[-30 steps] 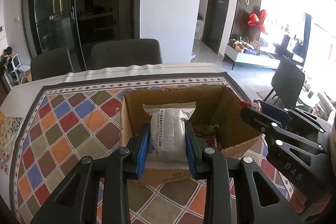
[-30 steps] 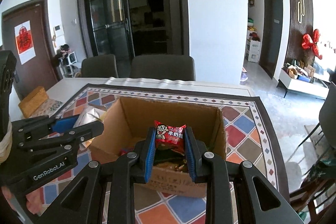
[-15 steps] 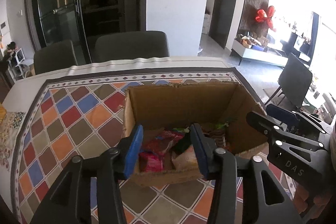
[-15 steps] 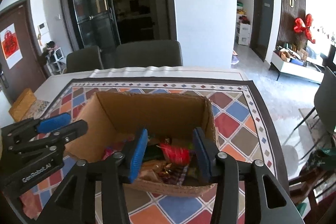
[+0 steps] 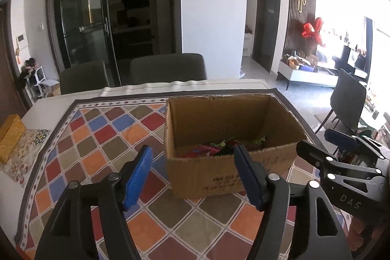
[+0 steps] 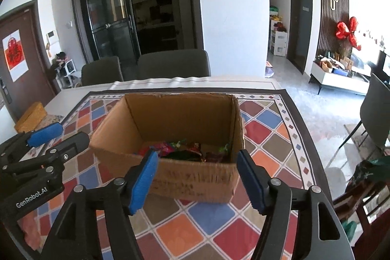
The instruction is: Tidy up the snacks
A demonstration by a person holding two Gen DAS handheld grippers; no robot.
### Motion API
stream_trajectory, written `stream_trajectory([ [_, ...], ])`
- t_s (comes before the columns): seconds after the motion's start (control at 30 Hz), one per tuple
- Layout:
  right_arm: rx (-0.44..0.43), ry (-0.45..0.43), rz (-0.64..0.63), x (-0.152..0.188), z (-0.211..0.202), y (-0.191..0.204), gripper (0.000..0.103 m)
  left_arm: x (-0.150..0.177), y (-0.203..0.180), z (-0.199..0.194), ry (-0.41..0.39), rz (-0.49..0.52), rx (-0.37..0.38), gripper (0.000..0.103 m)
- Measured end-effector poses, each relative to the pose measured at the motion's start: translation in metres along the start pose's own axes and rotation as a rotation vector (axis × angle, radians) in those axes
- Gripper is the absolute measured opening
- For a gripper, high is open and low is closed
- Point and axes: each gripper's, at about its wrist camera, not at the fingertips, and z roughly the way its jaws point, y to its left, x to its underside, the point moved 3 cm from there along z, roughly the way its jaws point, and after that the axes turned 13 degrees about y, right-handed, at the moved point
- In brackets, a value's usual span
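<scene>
Cardboard box (image 6: 185,138) sits just ahead of your right gripper (image 6: 195,177) and left gripper (image 5: 192,174), open-topped so the snacks (image 6: 187,150) lie loose on its floor. Both grippers are spread wide and empty, held short of the near wall.

Sunlit room, dark chairs (image 5: 168,66)
</scene>
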Motion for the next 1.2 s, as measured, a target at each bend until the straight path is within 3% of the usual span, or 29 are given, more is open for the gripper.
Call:
stream_trajectory([
  [0.6,0.036,-0.159,0.007,0.07,-0.079,0.006,0.086,0.078,-0.007,-0.079,-0.125,-0.012,-0.036,0.101],
  [1.2,0.067,-0.24,0.007,0.127,-0.13,0.01,0.091,0.122,-0.014,-0.138,-0.229,-0.021,-0.049,0.103],
])
